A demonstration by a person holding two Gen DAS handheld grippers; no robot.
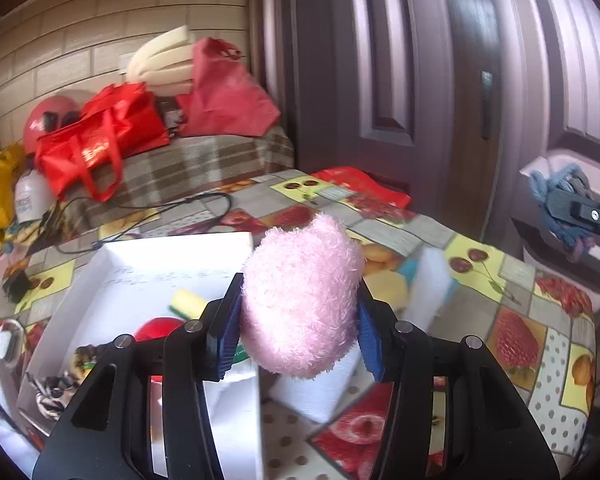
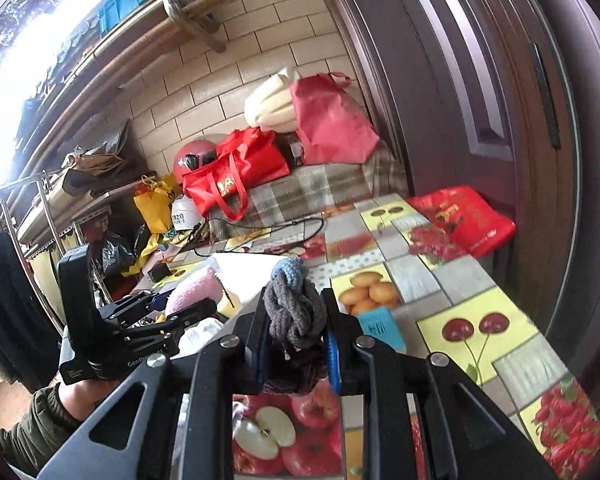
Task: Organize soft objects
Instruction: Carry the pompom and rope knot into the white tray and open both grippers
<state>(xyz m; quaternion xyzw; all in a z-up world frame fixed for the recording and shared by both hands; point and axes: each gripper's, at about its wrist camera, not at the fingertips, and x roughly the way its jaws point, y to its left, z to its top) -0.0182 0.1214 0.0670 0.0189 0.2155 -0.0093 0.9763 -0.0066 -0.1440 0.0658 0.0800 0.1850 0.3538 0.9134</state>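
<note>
A fluffy pink plush (image 1: 300, 300) is squeezed between the blue pads of my left gripper (image 1: 298, 320), which is shut on it and held above the table, beside the open white box (image 1: 160, 264). In the right wrist view the same plush (image 2: 194, 290) shows in the left gripper (image 2: 184, 300) at the left. My right gripper (image 2: 296, 332) is shut on a knotted rope toy (image 2: 296, 308), grey with a blue end, lifted above the fruit-pattern tablecloth (image 2: 460, 320). The left wrist view shows that rope toy (image 1: 556, 184) at the far right edge.
The white box holds a yellow sponge (image 1: 188, 302), a red ball (image 1: 160, 328) and a striped soft thing (image 1: 52, 392). A white foam block (image 1: 432, 280) and a blue card (image 2: 380, 326) lie on the table. A red bag (image 2: 460, 216) sits at the far corner by the door.
</note>
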